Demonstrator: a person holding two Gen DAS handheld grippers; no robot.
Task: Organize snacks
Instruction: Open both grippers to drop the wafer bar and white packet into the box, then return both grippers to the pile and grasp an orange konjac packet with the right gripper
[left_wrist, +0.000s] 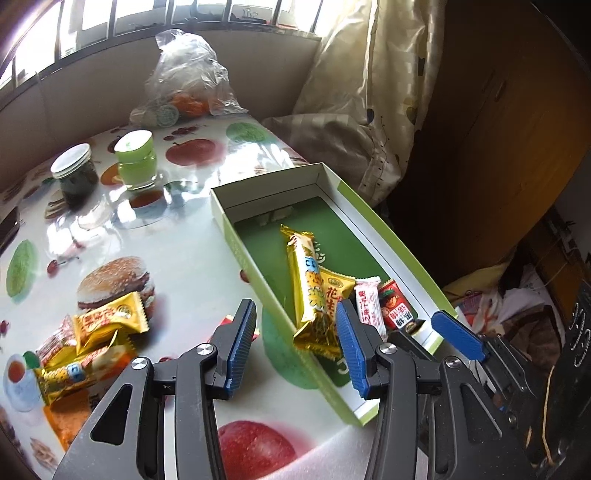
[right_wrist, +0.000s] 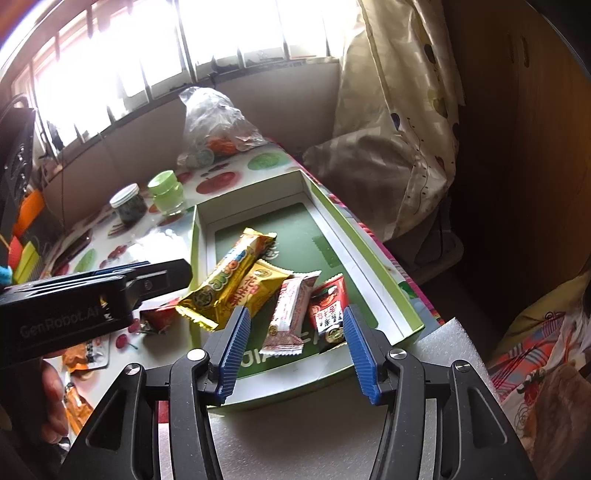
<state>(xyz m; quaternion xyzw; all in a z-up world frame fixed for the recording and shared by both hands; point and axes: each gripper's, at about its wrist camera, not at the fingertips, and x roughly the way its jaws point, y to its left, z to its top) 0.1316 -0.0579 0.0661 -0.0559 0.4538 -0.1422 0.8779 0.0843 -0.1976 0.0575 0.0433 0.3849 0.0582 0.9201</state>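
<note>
I am holding both claws spread and empty, left claw (left_wrist: 295, 325) beside the long gold bar (left_wrist: 310, 291) leaning over the box (left_wrist: 236, 236) wall; a nudge risks tipping it onto the table (left_wrist: 177, 258).

box (left_wrist: 236, 236): 1 | snacks in box (right_wrist: 291, 310): 4 | snacks outside (left_wrist: 107, 321): maybe 4 | jars (left_wrist: 135, 162): 2

Blown-out window (right_wrist: 207, 33) backlight, fisheye-warped edges
</note>
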